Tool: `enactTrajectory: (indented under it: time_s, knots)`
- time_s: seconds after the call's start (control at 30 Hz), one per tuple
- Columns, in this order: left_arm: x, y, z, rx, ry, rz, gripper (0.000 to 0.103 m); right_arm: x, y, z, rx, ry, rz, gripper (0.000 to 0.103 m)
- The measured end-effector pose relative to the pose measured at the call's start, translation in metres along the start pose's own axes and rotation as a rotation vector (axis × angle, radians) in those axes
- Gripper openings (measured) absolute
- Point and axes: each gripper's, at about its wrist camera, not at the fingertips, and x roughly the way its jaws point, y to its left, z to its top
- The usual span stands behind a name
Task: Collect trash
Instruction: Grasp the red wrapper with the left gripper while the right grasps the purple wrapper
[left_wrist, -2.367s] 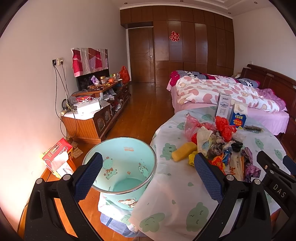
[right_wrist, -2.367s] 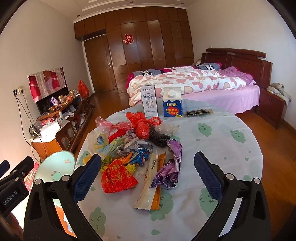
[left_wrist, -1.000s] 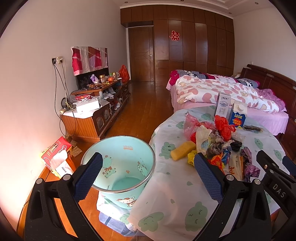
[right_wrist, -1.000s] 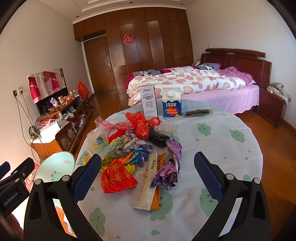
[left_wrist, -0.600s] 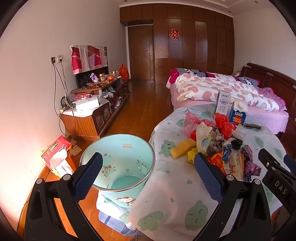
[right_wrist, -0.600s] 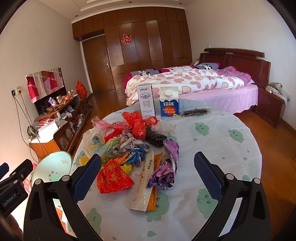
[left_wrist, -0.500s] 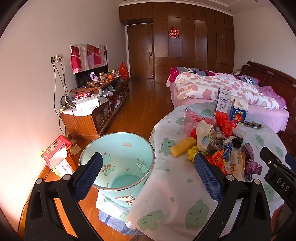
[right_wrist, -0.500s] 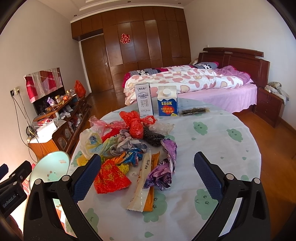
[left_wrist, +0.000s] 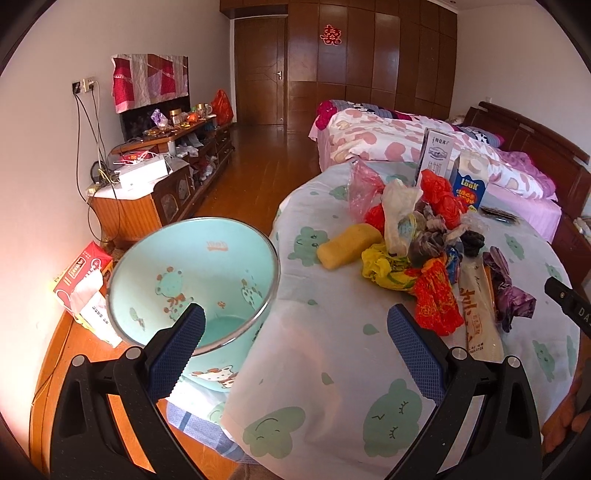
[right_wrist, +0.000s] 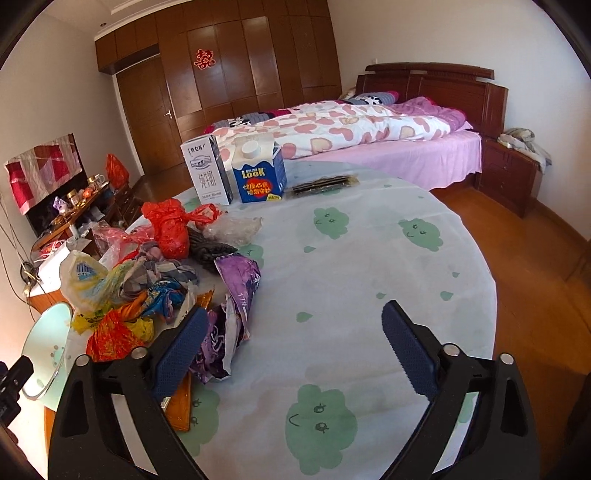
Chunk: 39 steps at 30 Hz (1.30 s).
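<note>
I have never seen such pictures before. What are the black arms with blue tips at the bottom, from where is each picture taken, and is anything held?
The black arms are hand-held tongs; a person carries one pair in each hand. Each pair has a wide-angle camera looking forward along its two fingers, so there is one picture per hand.

The left tongs are open and empty, above the edge of a round table, beside a light blue bin on the floor.

The right tongs are closing, but nothing is gripped; a purple wrapper lies by their left finger.

On the table lies a heap of crumpled bags and wrappers. Behind it stand two cartons, a white carton and a blue carton.
</note>
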Motion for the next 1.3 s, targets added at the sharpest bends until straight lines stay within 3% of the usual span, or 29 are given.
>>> enactTrajectory:
  time_s: [0.1,0.2,0.47,0.57,0.67,0.73,0.83,0.97,1.3]
  knots:
    - [0.009,-0.005,-0.002,0.008,0.019,-0.034,0.096,0.012,0.001,0.000,-0.029,0.034,0.012,0.083]
    - [0.015,-0.017,0.005,0.028,0.037,-0.079,0.089,0.022,0.003,0.001,-0.034,0.067,0.028,0.077]
    - [0.036,-0.078,0.022,0.118,0.077,-0.207,0.081,0.056,0.015,0.008,-0.037,0.189,0.122,0.071]
    - [0.046,-0.096,0.019,0.151,0.113,-0.240,0.071,0.063,0.016,0.007,-0.025,0.223,0.158,0.061]
    - [0.056,-0.105,0.015,0.162,0.151,-0.257,0.054,0.064,0.017,0.006,-0.031,0.243,0.190,0.043]
    - [0.059,-0.105,0.014,0.154,0.161,-0.266,0.038,0.064,0.017,0.006,-0.028,0.250,0.203,0.034]
    - [0.056,-0.102,0.013,0.151,0.146,-0.285,0.023,0.062,0.019,0.005,-0.049,0.241,0.215,0.016]
    - [0.046,-0.100,0.015,0.157,0.116,-0.304,0.019,0.056,0.021,0.006,-0.058,0.222,0.227,0.003]
    - [-0.007,-0.081,0.034,0.161,-0.038,-0.339,0.017,0.005,0.012,0.031,-0.052,0.025,0.174,0.001]
